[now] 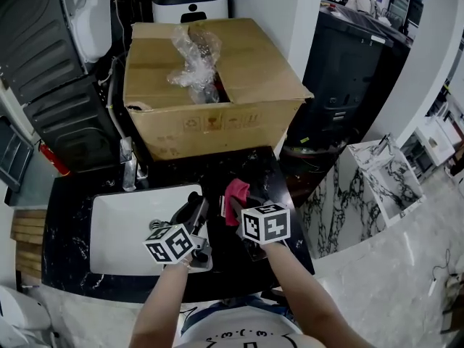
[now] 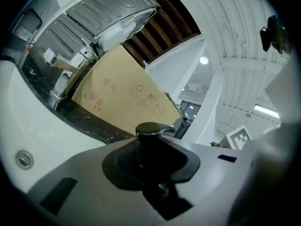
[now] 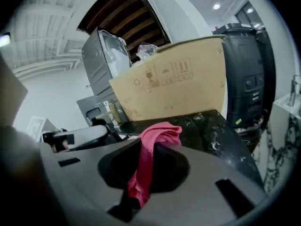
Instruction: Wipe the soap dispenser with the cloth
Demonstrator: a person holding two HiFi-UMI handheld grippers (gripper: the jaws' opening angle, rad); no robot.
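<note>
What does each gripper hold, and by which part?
The left gripper holds the dark soap dispenser just below its pump head. The right gripper holds the pink cloth by a bunched fold.

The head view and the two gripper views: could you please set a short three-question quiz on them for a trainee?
1. What is clamped between the fingers of the right gripper?
2. True or false: the soap dispenser stands free, with nothing gripping it.
3. What stands behind the sink? A. a cardboard box B. a bucket C. a stack of plates

Key
1. A red cloth.
2. False: the left gripper is closed on it.
3. A.
</note>
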